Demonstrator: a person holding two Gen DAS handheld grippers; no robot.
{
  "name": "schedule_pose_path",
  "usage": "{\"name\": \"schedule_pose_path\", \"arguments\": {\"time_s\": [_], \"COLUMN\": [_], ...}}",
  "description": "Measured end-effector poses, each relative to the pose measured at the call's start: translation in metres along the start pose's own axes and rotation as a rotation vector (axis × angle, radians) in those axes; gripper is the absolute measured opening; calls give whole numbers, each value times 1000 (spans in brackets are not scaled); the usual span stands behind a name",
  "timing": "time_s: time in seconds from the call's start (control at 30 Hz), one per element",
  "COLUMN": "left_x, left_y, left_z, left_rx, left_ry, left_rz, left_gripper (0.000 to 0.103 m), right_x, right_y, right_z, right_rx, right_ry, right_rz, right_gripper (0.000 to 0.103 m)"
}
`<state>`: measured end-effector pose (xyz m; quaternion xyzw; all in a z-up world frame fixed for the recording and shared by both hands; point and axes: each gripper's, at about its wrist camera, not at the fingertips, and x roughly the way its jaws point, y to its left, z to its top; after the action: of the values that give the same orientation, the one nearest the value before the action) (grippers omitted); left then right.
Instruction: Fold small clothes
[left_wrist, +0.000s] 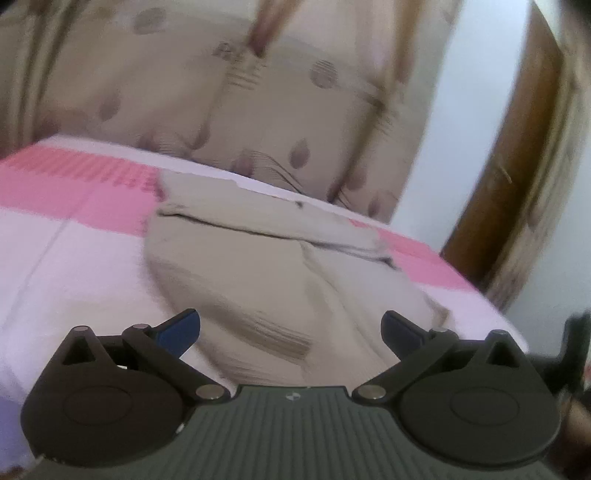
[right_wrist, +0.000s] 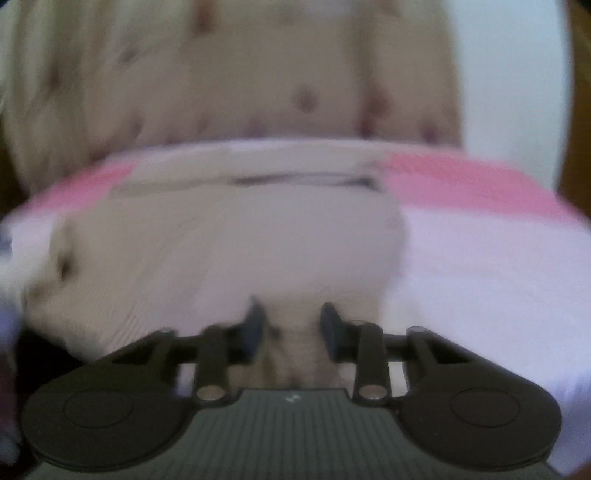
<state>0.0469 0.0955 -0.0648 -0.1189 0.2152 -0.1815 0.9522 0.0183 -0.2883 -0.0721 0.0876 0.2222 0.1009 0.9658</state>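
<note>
Surface: pink-and-white bedsheet (left_wrist: 74, 236), patterned curtain (left_wrist: 155, 92) behind, wooden door frame (left_wrist: 509, 155) at right.
Garment: your beige garment (left_wrist: 258, 258) lies on the sheet near the far edge.
Left gripper (left_wrist: 290, 328): your jaws stand wide apart over the cloth, holding nothing.
Right gripper (right_wrist: 291, 326): your jaws are narrowed around a bunch of the beige cloth; firm contact cannot be confirmed.
View difference: only your left view shows the garment's dark seam.
Obscured: your right view is heavily blurred.
Room: bare sheet lies left of the garment.
</note>
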Motion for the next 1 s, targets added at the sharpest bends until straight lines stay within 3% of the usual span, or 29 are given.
{"name": "schedule_pose_path", "arguments": {"time_s": [0.13,0.3,0.33,0.4,0.47,0.5,0.53,0.57,0.63,0.67,0.83,0.93,0.97,1.0], "left_x": [20,47,52,61,62,61,60,59,54,51,33,26,24,22], "left_y": [-20,-27,-26,-23,-20,-18,-16,-15,-11,-7,16,27,30,32], "left_z": [-9,-17,-19,-21,-23,-24,-24,-24,-23,-21,-19,-22,-23,-24], "left_rx": [117,181,184,181,165,159,160,172,179,161,2,-59,-68,-69], "left_ry": [24,79,89,113,108,99,88,80,74,70,32,36,39,37], "left_rz": [47,127,143,178,187,194,201,213,223,227,256,250,254,251], "left_gripper": [103,103,103,103,96,93,79,55,30,24,19,22,31,38], "right_x": [-17,-36,-35,-33,-30,-29,-27,-27,-30,-31,-24,-19,-15,-12], "right_y": [-64,-104,-106,-107,-109,-108,-105,-104,-106,-108,-118,-101,-94,-87], "right_z": [-12,-36,-36,-33,-30,-27,-24,-22,-22,-22,-23,-20,-18,-16], "right_rx": [301,564,569,560,575,575,566,557,562,572,605,491,441,399], "right_ry": [3,-72,-78,-81,-101,-103,-105,-104,-110,-108,-80,-65,-56,-48], "right_rz": [32,195,198,169,223,232,231,239,265,271,285,255,243,239], "right_gripper": [26,29,33,69,85,87,87,87,87,87,87,87,84,56]}}
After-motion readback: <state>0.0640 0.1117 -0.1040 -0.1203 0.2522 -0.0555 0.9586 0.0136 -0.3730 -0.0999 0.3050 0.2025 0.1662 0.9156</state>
